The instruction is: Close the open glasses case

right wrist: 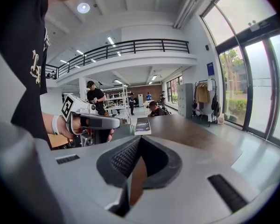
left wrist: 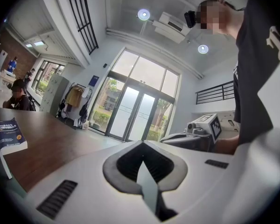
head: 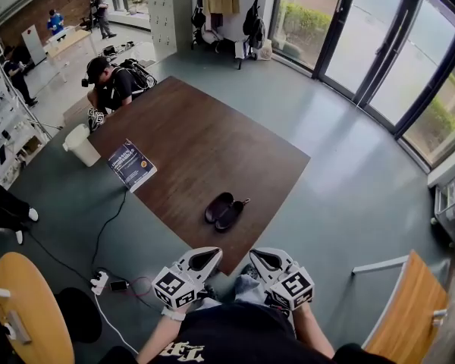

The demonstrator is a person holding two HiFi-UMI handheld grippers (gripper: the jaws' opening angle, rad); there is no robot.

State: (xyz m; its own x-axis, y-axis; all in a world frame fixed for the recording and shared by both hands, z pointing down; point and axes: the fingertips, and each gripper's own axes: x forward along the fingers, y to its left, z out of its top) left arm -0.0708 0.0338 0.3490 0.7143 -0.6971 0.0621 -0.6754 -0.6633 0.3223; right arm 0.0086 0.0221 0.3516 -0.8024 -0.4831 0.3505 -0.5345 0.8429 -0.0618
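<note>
Two tools sit short of the open glasses case [head: 226, 211] on the table [head: 197, 142] in the head view. Left gripper [left wrist: 142, 146] view: jaws together, empty, case unseen. Right gripper [right wrist: 139, 141] view: the same. We'd reach forward and fold the lid over gently with a closed tip.

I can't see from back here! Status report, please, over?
Left hand-held gripper and right hand-held gripper shut, empty, near the body. Glasses case open on the table, untouched. Nothing in the way; book lies far aside.
</note>
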